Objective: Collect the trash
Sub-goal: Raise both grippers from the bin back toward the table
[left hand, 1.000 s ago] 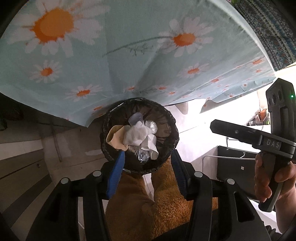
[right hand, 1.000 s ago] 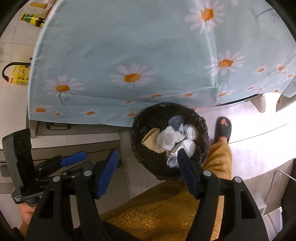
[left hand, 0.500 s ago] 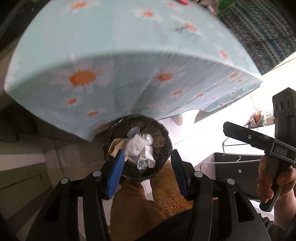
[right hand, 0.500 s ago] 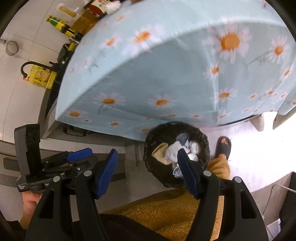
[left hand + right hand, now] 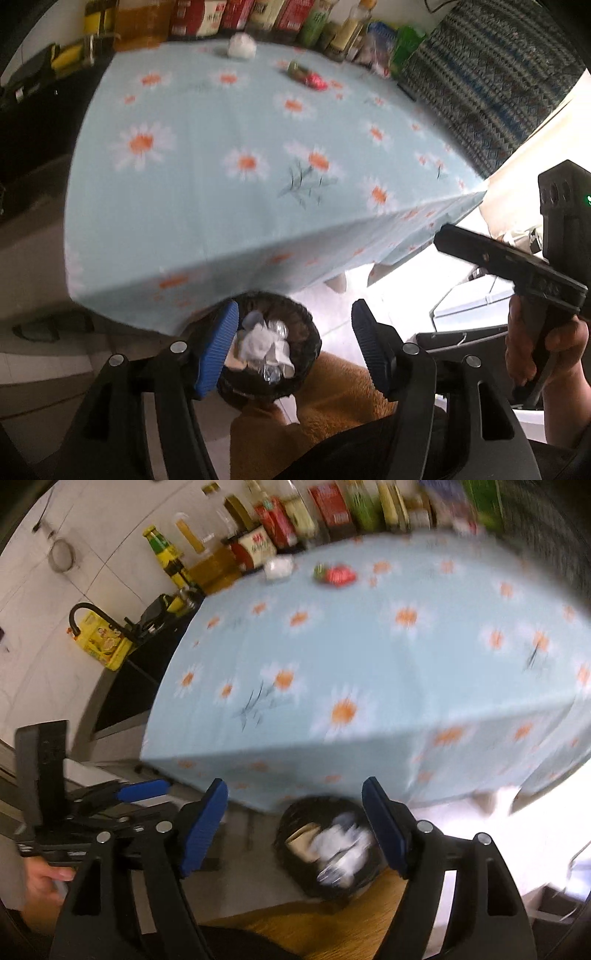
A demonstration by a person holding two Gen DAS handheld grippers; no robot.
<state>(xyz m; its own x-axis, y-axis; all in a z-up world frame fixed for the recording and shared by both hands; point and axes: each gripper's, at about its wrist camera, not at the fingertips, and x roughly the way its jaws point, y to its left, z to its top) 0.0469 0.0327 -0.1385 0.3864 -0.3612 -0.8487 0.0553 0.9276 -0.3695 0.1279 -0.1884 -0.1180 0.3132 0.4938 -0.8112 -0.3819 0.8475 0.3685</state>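
A black bin (image 5: 306, 332) (image 5: 295, 819) on the floor below the table edge holds white tissue (image 5: 258, 341), foil and a tan scrap. My left gripper (image 5: 293, 332) hangs above it, jaws opening, nothing between them. My right gripper (image 5: 295, 812) is also high over the bin, jaws opening and empty. On the far part of the daisy tablecloth (image 5: 240, 147) (image 5: 369, 657) lie a crumpled white wad (image 5: 242, 46) (image 5: 279, 568) and a red and green wrapper (image 5: 308, 76) (image 5: 335, 574). Each gripper shows in the other's view, held in a hand (image 5: 554, 339) (image 5: 44, 875).
Bottles and cartons (image 5: 266, 539) line the table's far edge by the wall. A patterned cushion (image 5: 491, 85) lies at the right. A dark counter (image 5: 140, 672) is left of the table. The person's orange-brown trouser leg (image 5: 332, 398) is beside the bin.
Both grippers have risen and tilted up, so the tabletop with its litter and the bottles has come into view. The bin looks smaller and lower. Both pairs of jaws stand wider.
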